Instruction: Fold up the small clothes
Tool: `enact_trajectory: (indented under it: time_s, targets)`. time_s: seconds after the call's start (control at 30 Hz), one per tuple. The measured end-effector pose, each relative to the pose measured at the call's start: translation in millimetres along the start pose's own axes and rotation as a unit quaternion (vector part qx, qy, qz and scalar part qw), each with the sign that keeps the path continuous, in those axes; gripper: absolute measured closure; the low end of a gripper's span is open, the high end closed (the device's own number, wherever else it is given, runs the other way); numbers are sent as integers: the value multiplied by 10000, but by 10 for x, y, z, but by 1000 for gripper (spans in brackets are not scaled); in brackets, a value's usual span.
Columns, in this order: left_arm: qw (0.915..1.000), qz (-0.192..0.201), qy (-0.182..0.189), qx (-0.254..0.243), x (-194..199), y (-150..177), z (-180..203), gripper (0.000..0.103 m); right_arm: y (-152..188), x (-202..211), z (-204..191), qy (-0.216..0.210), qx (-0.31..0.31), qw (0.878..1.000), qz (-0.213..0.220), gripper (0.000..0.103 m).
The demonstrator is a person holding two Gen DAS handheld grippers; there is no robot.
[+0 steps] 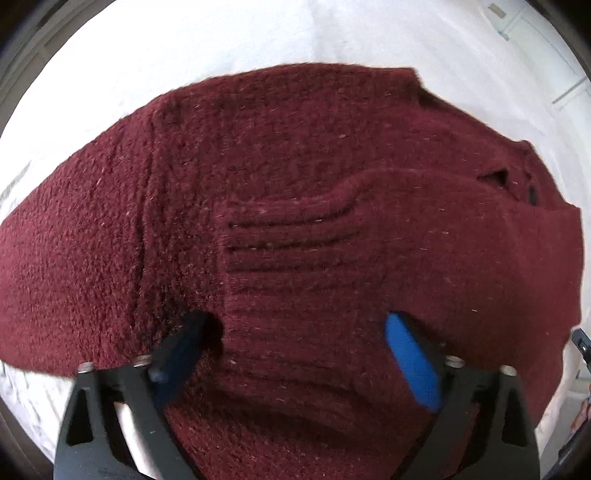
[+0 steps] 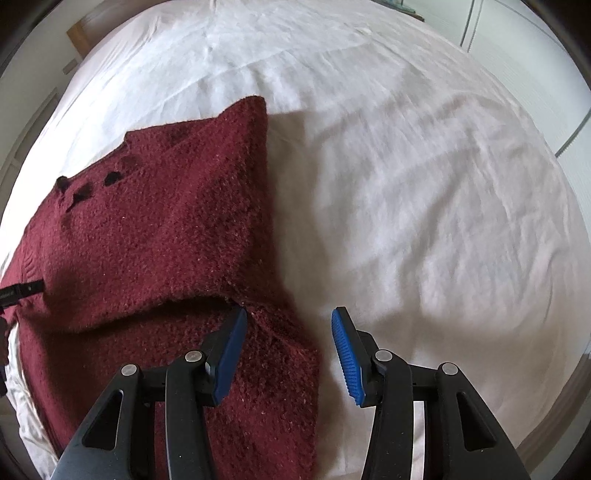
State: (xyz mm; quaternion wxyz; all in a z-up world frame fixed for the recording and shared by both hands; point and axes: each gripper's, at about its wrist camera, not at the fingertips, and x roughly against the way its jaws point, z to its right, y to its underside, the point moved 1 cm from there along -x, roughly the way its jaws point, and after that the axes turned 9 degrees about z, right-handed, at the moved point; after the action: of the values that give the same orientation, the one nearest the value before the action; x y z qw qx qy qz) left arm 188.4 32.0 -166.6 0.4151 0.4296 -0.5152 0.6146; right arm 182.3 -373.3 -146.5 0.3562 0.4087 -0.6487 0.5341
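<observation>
A dark red knitted sweater (image 1: 295,177) lies on a white bed sheet (image 1: 258,33). One sleeve is folded across the body, its ribbed cuff (image 1: 291,266) lying between the fingers of my left gripper (image 1: 299,332), which is open just above it. In the right wrist view the sweater (image 2: 159,236) fills the left half, with black buttons near its neckline. My right gripper (image 2: 290,328) is open over the sweater's right edge, its left finger above the fabric and its right finger above the sheet.
The white sheet (image 2: 424,184) spreads wrinkled to the right and far side of the sweater. A wooden headboard corner (image 2: 79,35) and walls lie beyond the bed. The left gripper's finger tip (image 2: 22,290) shows at the left edge.
</observation>
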Motion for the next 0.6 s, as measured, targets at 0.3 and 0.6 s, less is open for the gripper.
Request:
enact_trajectory:
  time_s: [0.3, 0.6]
  targets:
    - [9952, 710, -83, -672, 407, -33, 297, 86, -216, 93, -85, -375, -206, 9990, 111, 54]
    - [9912, 1191, -117, -568, 746, -130, 158, 86, -673, -395, -149, -391, -224, 9990, -85, 48]
